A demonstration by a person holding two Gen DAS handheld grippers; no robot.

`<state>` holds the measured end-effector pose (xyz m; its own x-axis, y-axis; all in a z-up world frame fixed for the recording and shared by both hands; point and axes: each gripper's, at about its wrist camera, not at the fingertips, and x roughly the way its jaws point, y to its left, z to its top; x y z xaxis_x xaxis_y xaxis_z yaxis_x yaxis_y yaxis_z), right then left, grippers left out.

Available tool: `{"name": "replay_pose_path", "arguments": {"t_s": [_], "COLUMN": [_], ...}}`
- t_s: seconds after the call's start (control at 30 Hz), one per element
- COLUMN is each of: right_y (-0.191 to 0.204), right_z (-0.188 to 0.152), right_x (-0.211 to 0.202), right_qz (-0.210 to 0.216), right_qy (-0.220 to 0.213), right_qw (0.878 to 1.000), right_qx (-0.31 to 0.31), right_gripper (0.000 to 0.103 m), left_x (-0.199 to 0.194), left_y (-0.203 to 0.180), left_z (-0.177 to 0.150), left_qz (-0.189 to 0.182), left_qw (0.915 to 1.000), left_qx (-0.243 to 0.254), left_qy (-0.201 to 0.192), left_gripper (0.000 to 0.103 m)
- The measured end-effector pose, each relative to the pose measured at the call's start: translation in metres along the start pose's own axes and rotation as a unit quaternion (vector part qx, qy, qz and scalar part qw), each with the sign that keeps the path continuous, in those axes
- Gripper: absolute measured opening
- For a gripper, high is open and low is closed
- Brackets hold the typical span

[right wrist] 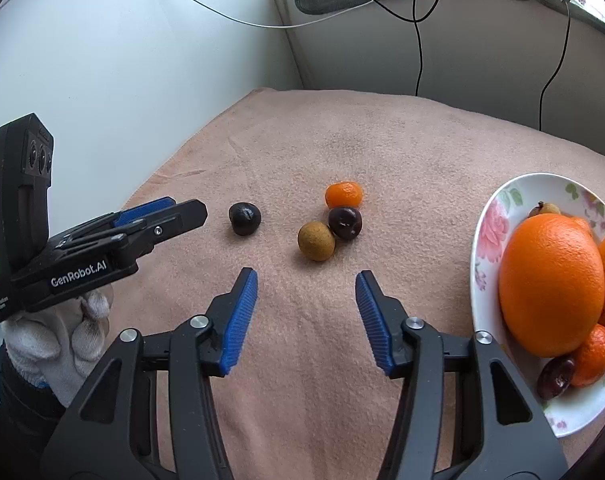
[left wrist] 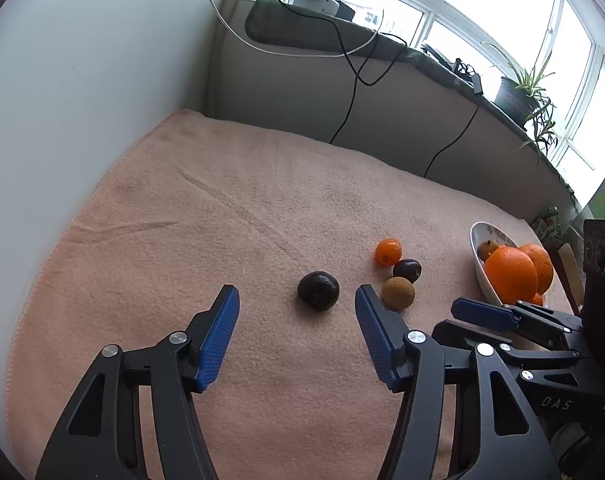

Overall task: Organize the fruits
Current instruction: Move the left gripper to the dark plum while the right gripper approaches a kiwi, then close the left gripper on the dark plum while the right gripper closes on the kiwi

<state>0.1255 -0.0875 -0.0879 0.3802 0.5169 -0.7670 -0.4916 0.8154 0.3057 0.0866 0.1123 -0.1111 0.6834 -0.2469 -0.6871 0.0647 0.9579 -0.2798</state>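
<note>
Both grippers gaping, carrying nothing: left gripper (left wrist: 297, 294), right gripper (right wrist: 306, 278). Plate (right wrist: 490, 216) sitting right, partly filled; four fruits waiting on blanket (right wrist: 342, 136), dark fruit (left wrist: 318, 290) leftmost.

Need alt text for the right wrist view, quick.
Open right gripper hovers over a peach towel, facing a mandarin, plum and brown fruit clustered together. A dark fruit lies left near the left gripper; a floral bowl of oranges sits right.
</note>
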Motion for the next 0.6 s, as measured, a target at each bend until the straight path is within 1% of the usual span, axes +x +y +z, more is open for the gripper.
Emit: {"name": "replay_pose_path", "arguments": {"t_s": [0.13, 0.37, 0.6], "right_y": [-0.002, -0.005, -0.006], "right_z": [0.005, 0.012, 0.017], "right_x": [0.012, 0.031, 0.038], "right_qz": [0.004, 0.006, 0.003], "right_qy": [0.009, 0.019, 0.023], "right_qw": [1.000, 1.000, 0.999], "right_qx": [0.012, 0.022, 0.022], "right_gripper": [0.050, 0.045, 0.043], "left_x": [0.009, 0.019, 0.026], "left_y": [-0.004, -0.004, -0.004], "left_z": [-0.001, 0.002, 0.004], "left_qz": [-0.004, -0.006, -0.005], "left_qw": [0.9999, 0.9997, 0.9994], "left_qx": [0.007, 0.011, 0.015], "left_qy": [0.012, 0.022, 0.031], "left_gripper": [0.053, 0.050, 0.045]}}
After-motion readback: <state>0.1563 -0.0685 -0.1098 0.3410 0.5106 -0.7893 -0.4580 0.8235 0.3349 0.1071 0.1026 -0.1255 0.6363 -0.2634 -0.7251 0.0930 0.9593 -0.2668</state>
